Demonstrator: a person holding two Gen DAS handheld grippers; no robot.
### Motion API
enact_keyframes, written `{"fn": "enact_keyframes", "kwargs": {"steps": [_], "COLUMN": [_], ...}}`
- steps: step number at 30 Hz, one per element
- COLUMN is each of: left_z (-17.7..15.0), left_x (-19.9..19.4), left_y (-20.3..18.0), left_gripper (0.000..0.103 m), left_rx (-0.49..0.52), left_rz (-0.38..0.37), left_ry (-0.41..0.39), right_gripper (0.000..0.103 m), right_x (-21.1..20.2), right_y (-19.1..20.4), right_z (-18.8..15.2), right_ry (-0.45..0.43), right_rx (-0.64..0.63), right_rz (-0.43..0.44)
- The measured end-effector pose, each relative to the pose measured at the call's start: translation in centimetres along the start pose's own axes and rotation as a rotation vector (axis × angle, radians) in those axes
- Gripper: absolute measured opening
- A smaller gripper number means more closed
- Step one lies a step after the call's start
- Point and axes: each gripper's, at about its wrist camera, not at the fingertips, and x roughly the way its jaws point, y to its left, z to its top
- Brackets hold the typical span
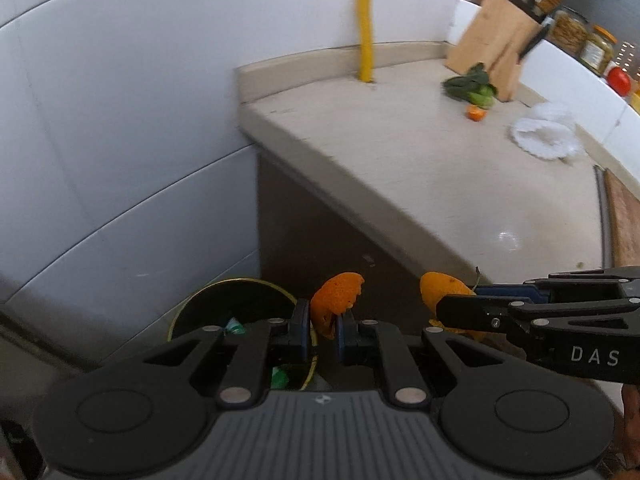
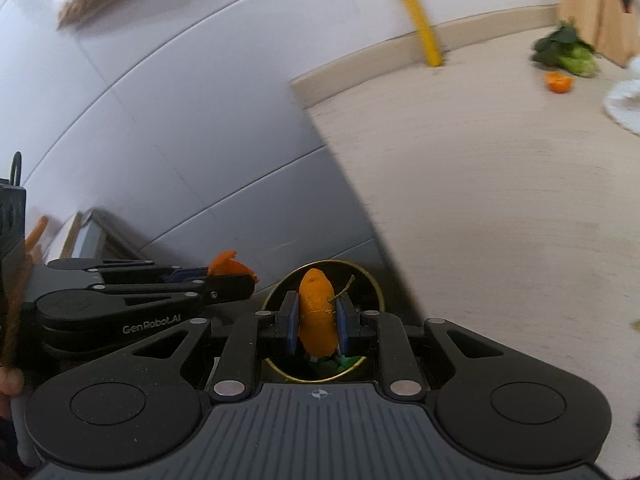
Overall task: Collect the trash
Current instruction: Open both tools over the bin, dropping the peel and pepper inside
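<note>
Two tools each pinch one orange peel: left tool (image 1: 324, 330), right tool (image 2: 316, 320).

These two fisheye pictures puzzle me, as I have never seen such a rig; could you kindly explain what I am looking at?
No robot arm is here: a person carries a black two-finger gripper in each hand, and each has a camera looking along its fingers.

The left wrist view shows the left gripper shut on a thin curl of orange peel, with the right gripper coming in from the right.

The right wrist view shows the right gripper shut on a larger piece of orange peel with a stalk, right over the round dark trash bin with a gold rim below.

On the beige stone counter lie green leafy scraps, a small orange piece and something white and crumpled, beside a wooden knife block.
</note>
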Motion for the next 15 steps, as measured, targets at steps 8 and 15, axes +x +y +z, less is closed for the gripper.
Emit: {"fn": "enact_keyframes", "kwargs": {"steps": [8,15], "left_z": [-0.4,0.0], "left_x": [-0.2,0.6], "left_y": [3.5,5.4], "left_gripper": [0.01,0.01], "left_rx": [-0.081,-0.128], "left_rz": [0.054,0.08], "left_ry": [-0.003,0.003], "right_gripper": [0.025,0.025], "right_x": [3.2,5.9], "right_y": [3.5,5.3], "right_z": [1.0,2.4], "right_ry": [0.05,0.073], "right_rx": [-0.075,-0.128], "right_rz": [0.065,0.078]}}
